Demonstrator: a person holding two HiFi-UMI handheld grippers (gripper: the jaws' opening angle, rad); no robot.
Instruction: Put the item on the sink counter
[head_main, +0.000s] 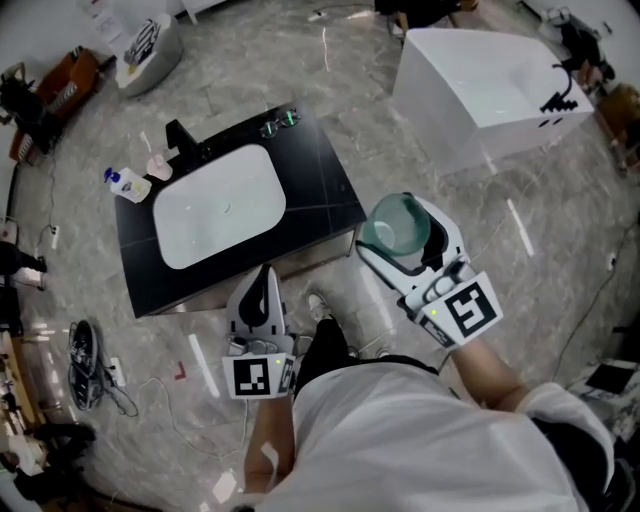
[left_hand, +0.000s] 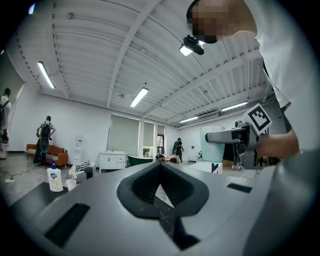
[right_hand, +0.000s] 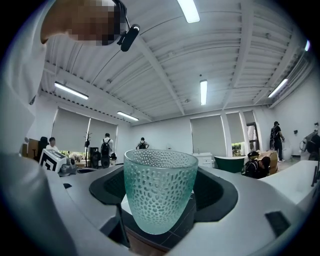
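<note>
Gripping the green glass cup (right_hand: 160, 192), the right gripper (head_main: 400, 232) hovers beside the sink counter (head_main: 325, 185). The left gripper (head_main: 266, 285) is closed and empty.

Long ceiling tubes (left_hand: 141, 96) light my room brightly and evenly, so shadows on the marble floor (head_main: 420, 215) are soft. The black sink counter (head_main: 330, 190) carries a faint sheen. Both gripper views bow toward dark round edges. My glass cup (right_hand: 160, 192) looks sharp, but the near jaw surfaces are blurred.
</note>
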